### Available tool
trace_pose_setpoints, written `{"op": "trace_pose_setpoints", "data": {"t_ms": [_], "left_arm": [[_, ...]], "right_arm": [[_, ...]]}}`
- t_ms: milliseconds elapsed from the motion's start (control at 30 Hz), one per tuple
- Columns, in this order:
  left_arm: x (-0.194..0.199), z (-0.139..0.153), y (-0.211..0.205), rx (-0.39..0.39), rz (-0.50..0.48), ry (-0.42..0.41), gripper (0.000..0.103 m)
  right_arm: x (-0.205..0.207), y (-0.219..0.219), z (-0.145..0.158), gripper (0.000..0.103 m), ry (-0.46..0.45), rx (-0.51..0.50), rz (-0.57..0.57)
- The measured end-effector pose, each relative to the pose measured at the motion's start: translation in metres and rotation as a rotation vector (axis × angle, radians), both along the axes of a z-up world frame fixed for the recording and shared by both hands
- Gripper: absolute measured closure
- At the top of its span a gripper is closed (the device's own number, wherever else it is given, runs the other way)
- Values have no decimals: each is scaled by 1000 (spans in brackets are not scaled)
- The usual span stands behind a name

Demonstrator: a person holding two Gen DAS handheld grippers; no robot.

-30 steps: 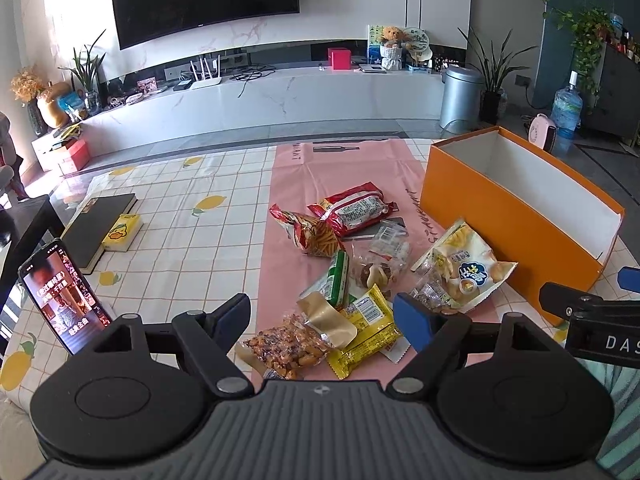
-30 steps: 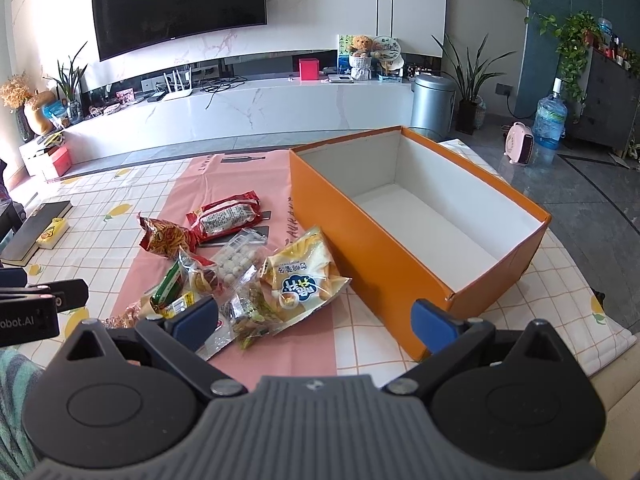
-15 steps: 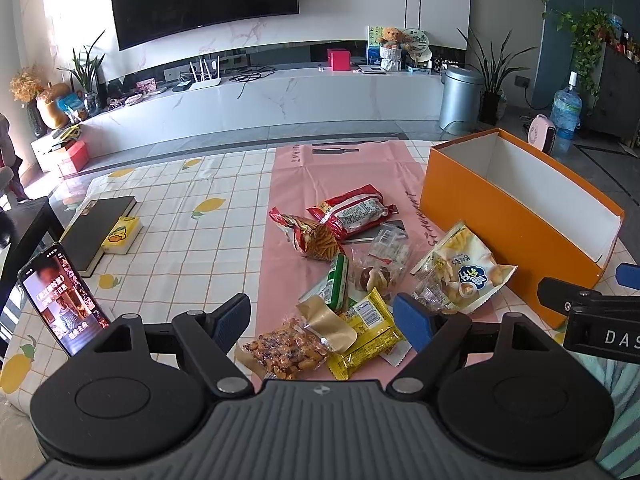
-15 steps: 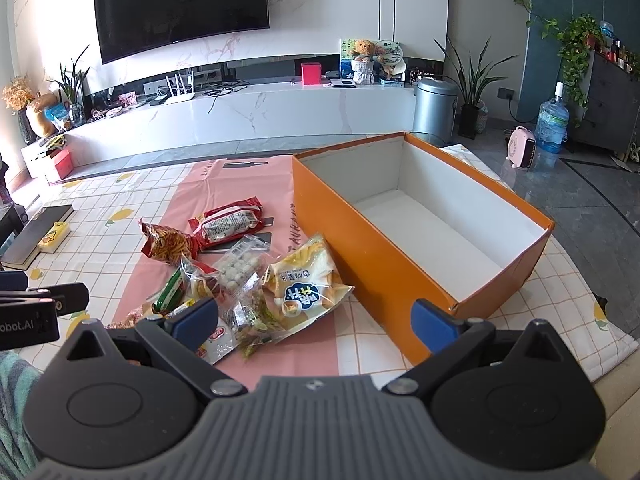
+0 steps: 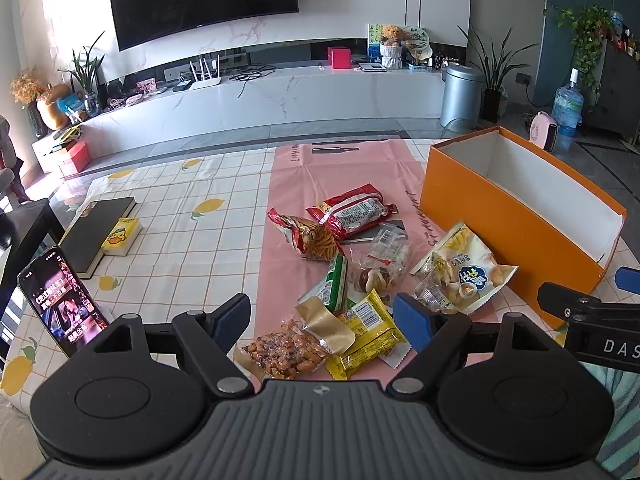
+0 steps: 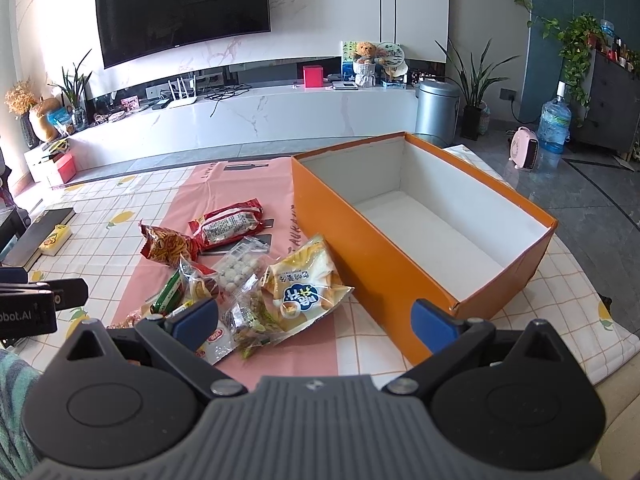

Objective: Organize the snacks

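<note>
Several snack packets lie in a loose pile on the pink runner (image 5: 288, 184). Among them are a red packet (image 5: 352, 210) (image 6: 230, 226), a bag of orange sticks (image 5: 308, 236), a green bar (image 5: 336, 280), a yellow packet (image 5: 370, 330), a bag of nuts (image 5: 284, 354) and a white-yellow bag (image 5: 464, 272) (image 6: 304, 284). An orange box (image 5: 500, 204) (image 6: 376, 256) stands open and empty to the right of the pile. My left gripper (image 5: 322, 316) is open above the near packets. My right gripper (image 6: 316, 318) is open, hovering between the pile and the box's near corner.
A phone (image 5: 60, 300) with a lit screen leans at the table's left edge. A dark book (image 5: 96, 232) and a small yellow pack (image 5: 120, 236) lie further back on the left. The checked tablecloth (image 5: 192, 248) covers the table's left half.
Both views have drawn back a little, so the pile and the box sit slightly lower and farther off. No packet has moved and both grippers stay open.
</note>
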State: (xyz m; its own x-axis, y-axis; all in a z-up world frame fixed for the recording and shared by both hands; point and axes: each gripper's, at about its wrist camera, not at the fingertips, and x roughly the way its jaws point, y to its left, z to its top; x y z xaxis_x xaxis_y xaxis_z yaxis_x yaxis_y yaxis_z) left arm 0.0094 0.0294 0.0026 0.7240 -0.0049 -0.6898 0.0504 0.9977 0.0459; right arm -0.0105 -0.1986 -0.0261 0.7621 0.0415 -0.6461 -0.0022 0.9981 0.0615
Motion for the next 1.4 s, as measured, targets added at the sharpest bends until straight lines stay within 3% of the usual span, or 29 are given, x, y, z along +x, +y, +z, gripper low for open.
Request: {"op": "trace_pose_setpoints", "data": {"t_ms": [733,900,1000,1167,1400], "left_arm": [[16,-10,-2,-7,-40,43,11],[26,-22,7,-84,-97,100,21],[32,-32,9,-108,-122,133,22],[44,-50,1,-50,-221,196,22],[62,-72,-9,78,-365,255,22]], "right_arm": [[11,-2,-18,5,24,29,37],[23,1,-33,20,61,27,62],[31,3,-42,27,86,32,79],[47,16,-56,40,104,62,168],[73,43,-69,50,97,-18,328]]}}
